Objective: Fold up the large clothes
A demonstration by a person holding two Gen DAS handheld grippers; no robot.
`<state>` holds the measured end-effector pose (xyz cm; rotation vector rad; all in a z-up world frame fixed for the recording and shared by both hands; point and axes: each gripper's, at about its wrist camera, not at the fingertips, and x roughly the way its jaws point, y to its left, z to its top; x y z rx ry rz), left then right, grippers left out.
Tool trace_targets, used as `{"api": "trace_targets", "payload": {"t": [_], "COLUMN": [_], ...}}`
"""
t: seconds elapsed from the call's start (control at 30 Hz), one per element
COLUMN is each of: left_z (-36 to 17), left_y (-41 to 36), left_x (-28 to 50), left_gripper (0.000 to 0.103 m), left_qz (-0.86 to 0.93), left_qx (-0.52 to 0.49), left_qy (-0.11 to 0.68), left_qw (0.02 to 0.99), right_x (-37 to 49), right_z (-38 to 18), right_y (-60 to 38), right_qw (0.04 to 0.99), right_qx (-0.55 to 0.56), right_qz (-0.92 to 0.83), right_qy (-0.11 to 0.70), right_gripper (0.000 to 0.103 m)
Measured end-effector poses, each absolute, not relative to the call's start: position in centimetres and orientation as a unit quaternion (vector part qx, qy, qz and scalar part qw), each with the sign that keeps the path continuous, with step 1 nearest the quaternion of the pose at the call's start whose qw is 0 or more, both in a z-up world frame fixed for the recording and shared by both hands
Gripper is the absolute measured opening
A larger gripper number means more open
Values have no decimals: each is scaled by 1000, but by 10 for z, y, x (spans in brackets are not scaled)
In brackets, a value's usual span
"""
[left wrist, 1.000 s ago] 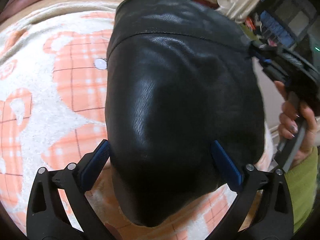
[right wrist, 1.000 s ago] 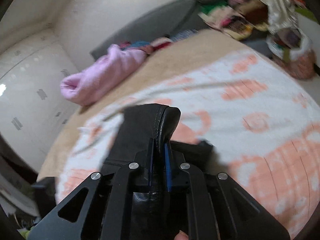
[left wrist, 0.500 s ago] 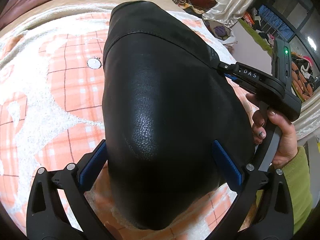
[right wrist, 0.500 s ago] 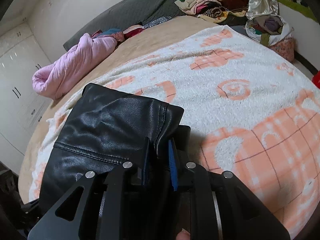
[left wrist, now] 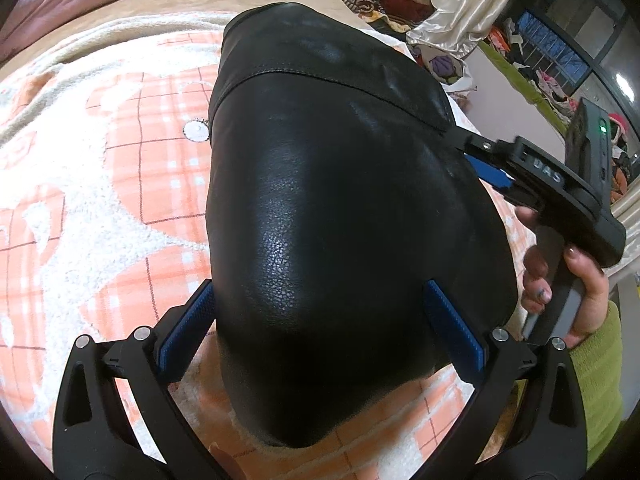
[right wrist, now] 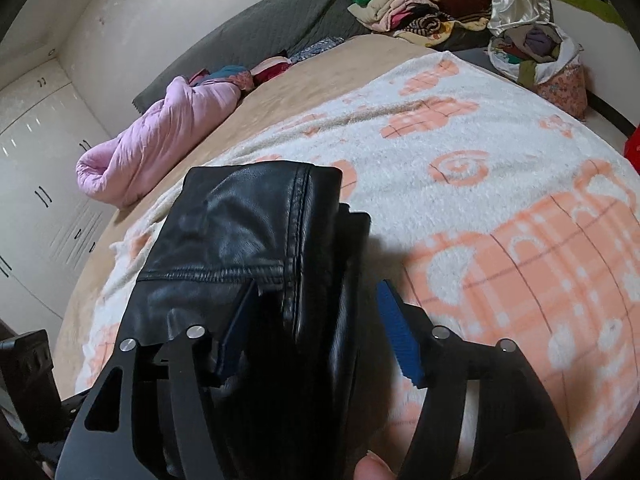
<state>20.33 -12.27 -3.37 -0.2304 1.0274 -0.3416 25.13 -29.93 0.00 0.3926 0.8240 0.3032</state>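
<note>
- Black leather jacket (left wrist: 340, 220), folded into a thick glossy bundle with a pebbled grain and stitched seams, lies on a fluffy white-and-orange checked blanket (left wrist: 100, 200) on the bed.
- Its long axis runs away from the left wrist camera toward the far clothes pile.
- The left gripper (left wrist: 320, 320) is spread wide, blue ribbed pads either side of the bundle's near end.
- The right gripper (right wrist: 320, 332) has its jaws parted around the jacket's edge, not pinching.
- A rolled pink quilt (right wrist: 160, 140), a grey headboard cushion (right wrist: 260, 28) and heaped clothes (right wrist: 420, 4) lie beyond.
</note>
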Motion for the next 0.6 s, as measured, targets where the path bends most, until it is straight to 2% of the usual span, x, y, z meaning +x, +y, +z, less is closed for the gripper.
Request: {"api": "trace_targets", "payload": {"t": [0.07,0.2,0.37,0.4,0.43,0.53,0.6], "left_z": [-33,-34,-33,-33,-33,-32,-29], "left_y": [-123,-120,-116,-115,-114,-110,-110], "left_x": [202,200,195,193,191,187,184], "left_gripper": [94,94,94,94,94,94,94], "left_qz": [-163,-164,-167,-167,-167,-163,-157], "left_qx": [-110,-116,-122,-121,-122,-121,-116], "left_qy": [487,485,481,479,478,475,470], "left_qw": [851,851,852,853,854,856,861], "right_x": [241,216,185,179,176,172,173], "right_z": [4,9,6,4,3,-5,-9], "right_y": [-302,-304,-306,-305,-302,-289,-284], "right_qw": [887,886,872,872,873,875,875], "right_qx": [197,210,241,237,226,181,167], "right_qz": [145,153,171,170,166,158,147], "right_qy": [393,384,390,394,399,420,430], "right_gripper": [73,79,79,76,65,44,44]}}
